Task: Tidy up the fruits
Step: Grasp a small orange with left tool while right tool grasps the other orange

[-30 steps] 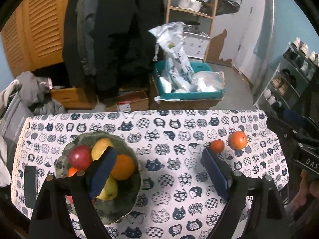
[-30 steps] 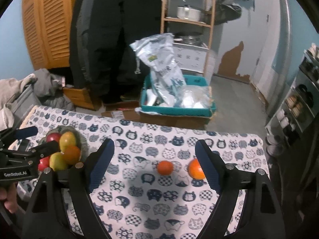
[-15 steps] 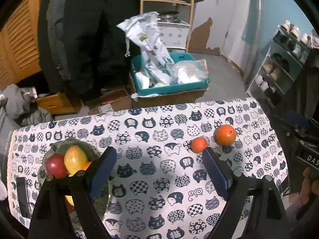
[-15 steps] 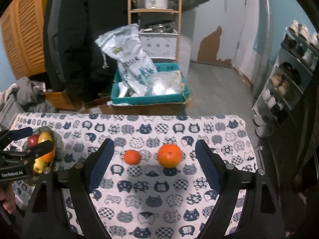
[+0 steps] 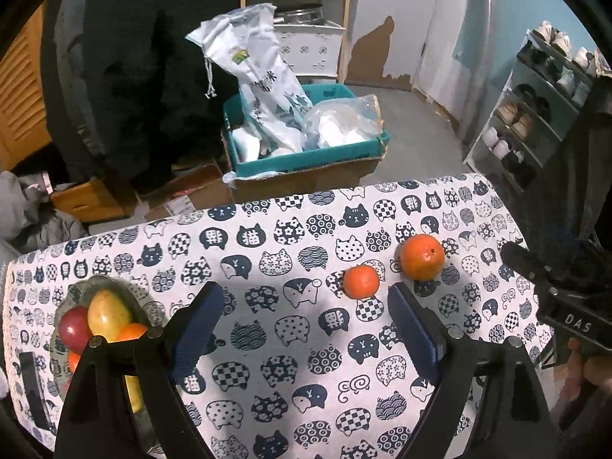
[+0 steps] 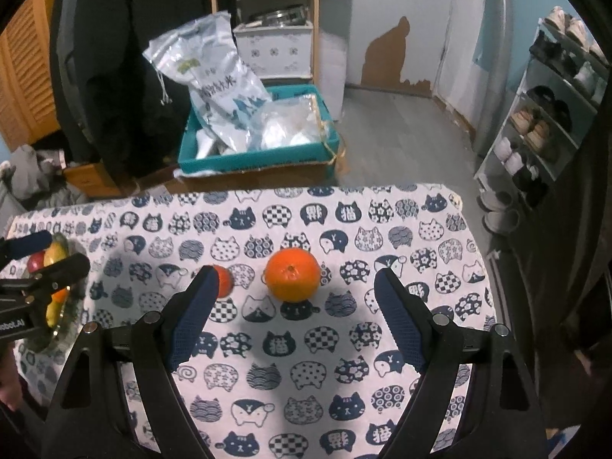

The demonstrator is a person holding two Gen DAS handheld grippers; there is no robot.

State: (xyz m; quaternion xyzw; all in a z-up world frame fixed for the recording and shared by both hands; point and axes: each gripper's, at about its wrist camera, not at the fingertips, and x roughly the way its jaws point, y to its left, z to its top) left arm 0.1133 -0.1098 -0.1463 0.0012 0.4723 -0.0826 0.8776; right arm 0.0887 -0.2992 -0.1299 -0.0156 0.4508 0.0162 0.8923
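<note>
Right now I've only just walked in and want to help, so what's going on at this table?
A person holds a pair of tongs in each hand, sorting fruit. Both the left tongs and the right tongs are open and empty. The right ones are lined up on the large orange, with the small orange beside their left finger. Both oranges lie loose on the cat-print tablecloth. The bowl at the left already holds several fruits.
</note>
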